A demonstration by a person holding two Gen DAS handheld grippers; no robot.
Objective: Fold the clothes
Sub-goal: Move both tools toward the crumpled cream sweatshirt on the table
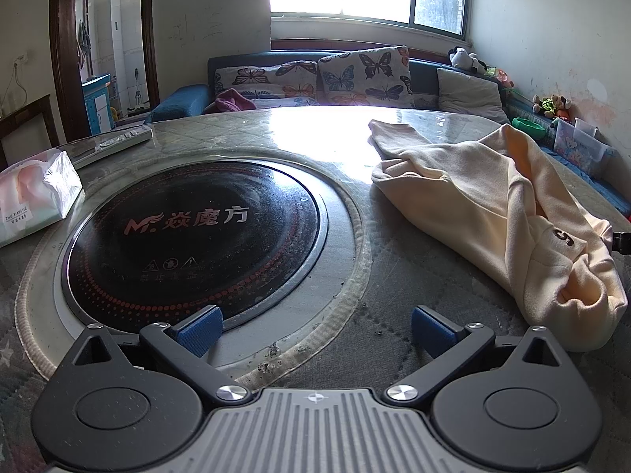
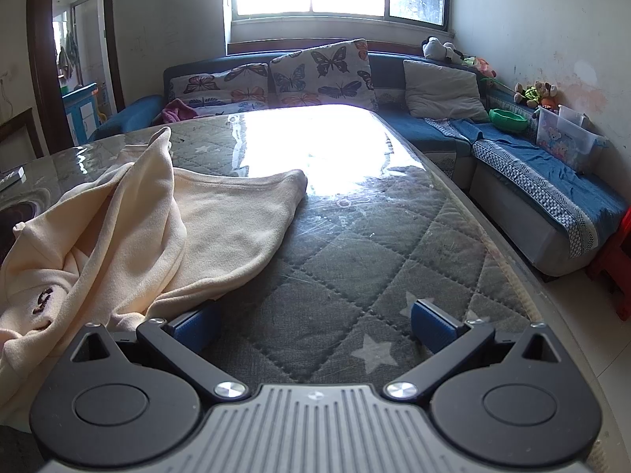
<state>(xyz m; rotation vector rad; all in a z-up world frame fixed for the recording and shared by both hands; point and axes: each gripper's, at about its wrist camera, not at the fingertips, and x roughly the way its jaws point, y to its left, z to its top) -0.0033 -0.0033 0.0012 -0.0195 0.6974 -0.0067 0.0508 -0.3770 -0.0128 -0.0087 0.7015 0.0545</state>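
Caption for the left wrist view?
Open left gripper over the cooktop; crumpled cream garment lies unfolded to its right.

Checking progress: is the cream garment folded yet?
Not folded: the cream garment lies rumpled in a loose heap on the table, neither gripper holding it.

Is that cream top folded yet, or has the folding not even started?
Nothing looks done yet: the cream garment lies rumpled in a heap on the quilted table, between the two grippers. Nothing is in hand either: the left gripper and the right gripper are both open and empty, though the cloth's edge lies right by the right one's left finger. Spreading it flat and all the folds are left.
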